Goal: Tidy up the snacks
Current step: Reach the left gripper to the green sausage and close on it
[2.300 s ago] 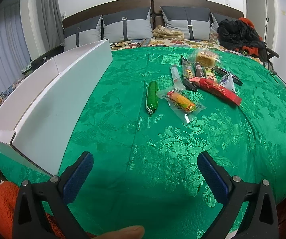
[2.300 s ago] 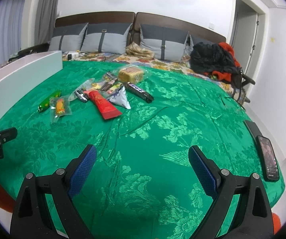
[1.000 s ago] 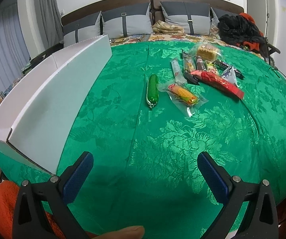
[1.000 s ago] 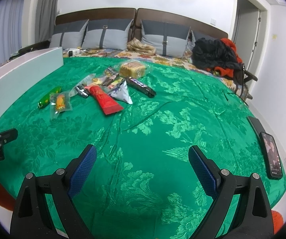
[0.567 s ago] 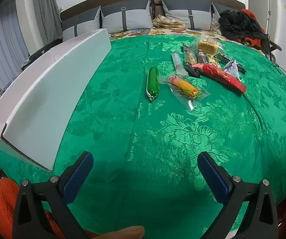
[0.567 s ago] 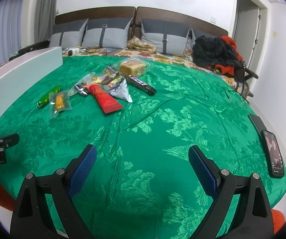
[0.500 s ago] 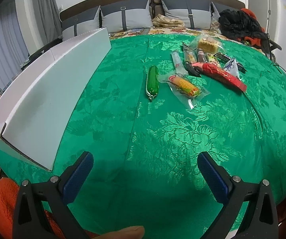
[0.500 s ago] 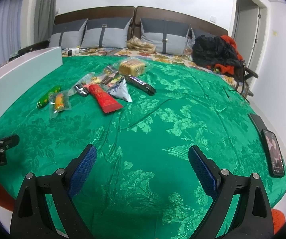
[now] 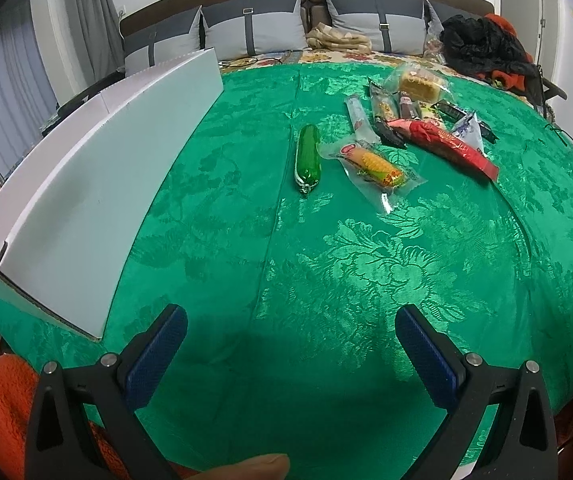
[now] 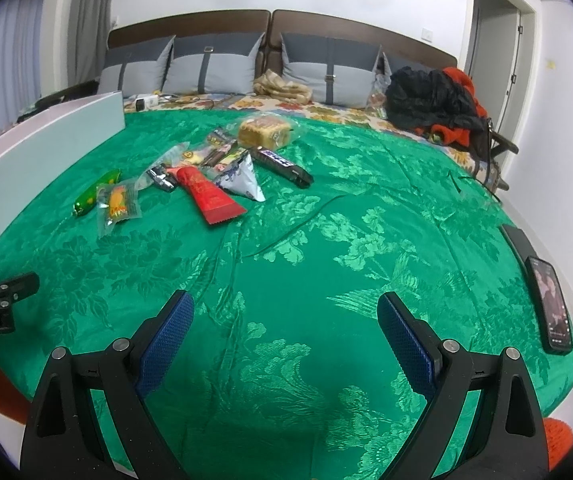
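Your left gripper (image 9: 291,326) hangs over the near edge of the green bedspread (image 9: 326,264), jaws spread wide with nothing between the blue pads (image 9: 158,354). Your right gripper (image 10: 285,314) is the same: jaws wide, empty, above bare cloth.

The snacks lie in a loose cluster toward the far middle of the bed, well apart from both grippers. Nearest to your left gripper is a green sausage-shaped pack (image 9: 307,158), lying lengthwise by itself. Just right of it, a clear vacuum pack of corn (image 9: 375,166). Further right, a long red packet (image 9: 444,145) runs diagonally, with a small triangular white-and-blue pouch (image 10: 242,178) touching its right side. A dark bar (image 10: 282,166) lies beyond that. At the far end of the cluster sits a wrapped block of cake (image 10: 265,132); several smaller wrappers are crowded between it and the red packet, too jumbled to tell apart.

A long white box (image 9: 98,184) stands along the left side of the bed. A phone (image 10: 550,306) lies at the right edge.
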`<state>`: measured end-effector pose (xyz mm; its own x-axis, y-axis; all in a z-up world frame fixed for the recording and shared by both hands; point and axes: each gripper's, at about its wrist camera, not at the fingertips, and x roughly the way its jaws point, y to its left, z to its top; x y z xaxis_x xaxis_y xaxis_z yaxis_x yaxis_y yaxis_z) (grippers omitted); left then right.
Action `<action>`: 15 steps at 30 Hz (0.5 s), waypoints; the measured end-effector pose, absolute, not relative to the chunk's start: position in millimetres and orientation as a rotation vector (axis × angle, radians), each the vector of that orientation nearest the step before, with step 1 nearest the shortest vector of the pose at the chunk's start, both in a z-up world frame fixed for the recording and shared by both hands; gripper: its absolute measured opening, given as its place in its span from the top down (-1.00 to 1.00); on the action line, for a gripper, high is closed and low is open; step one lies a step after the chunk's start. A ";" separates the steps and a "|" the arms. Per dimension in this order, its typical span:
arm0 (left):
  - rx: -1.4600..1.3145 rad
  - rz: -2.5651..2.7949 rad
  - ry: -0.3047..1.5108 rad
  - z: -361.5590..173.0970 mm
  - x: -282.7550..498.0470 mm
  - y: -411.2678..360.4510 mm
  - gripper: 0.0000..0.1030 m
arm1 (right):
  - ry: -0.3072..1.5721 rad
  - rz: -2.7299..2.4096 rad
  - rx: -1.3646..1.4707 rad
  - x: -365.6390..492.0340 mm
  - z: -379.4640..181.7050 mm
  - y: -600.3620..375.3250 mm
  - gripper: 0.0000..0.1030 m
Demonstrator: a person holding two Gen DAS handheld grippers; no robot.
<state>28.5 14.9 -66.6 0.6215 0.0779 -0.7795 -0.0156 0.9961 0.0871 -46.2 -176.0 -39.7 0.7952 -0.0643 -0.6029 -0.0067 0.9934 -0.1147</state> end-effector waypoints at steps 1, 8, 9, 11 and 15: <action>0.075 0.055 0.902 -67.5 28.9 15.4 -1.00 | 0.653 -0.031 -0.111 -46.0 -40.1 -176.3 -0.85; 0.049 0.066 0.948 -75.8 41.7 25.2 -0.99 | 0.677 -0.041 -0.065 -42.1 -42.9 -184.9 -0.85; 0.044 0.067 0.957 -77.4 43.7 26.6 -0.99 | 0.682 -0.044 -0.056 -41.3 -43.3 -187.2 -0.85; 0.038 0.070 0.975 -81.7 49.6 29.5 -1.00 | 0.693 -0.053 -0.034 -39.7 -44.5 -192.6 -0.85; 0.012 0.071 0.991 -87.0 60.5 36.1 -1.00 | 0.722 -0.070 0.001 -36.3 -48.6 -201.1 -0.85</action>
<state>60.5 36.1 -87.0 0.5457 0.0654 -0.8354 -0.0543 0.9976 0.0426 -36.3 -201.1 -48.6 0.7482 -0.0637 -0.6604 0.0642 0.9977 -0.0235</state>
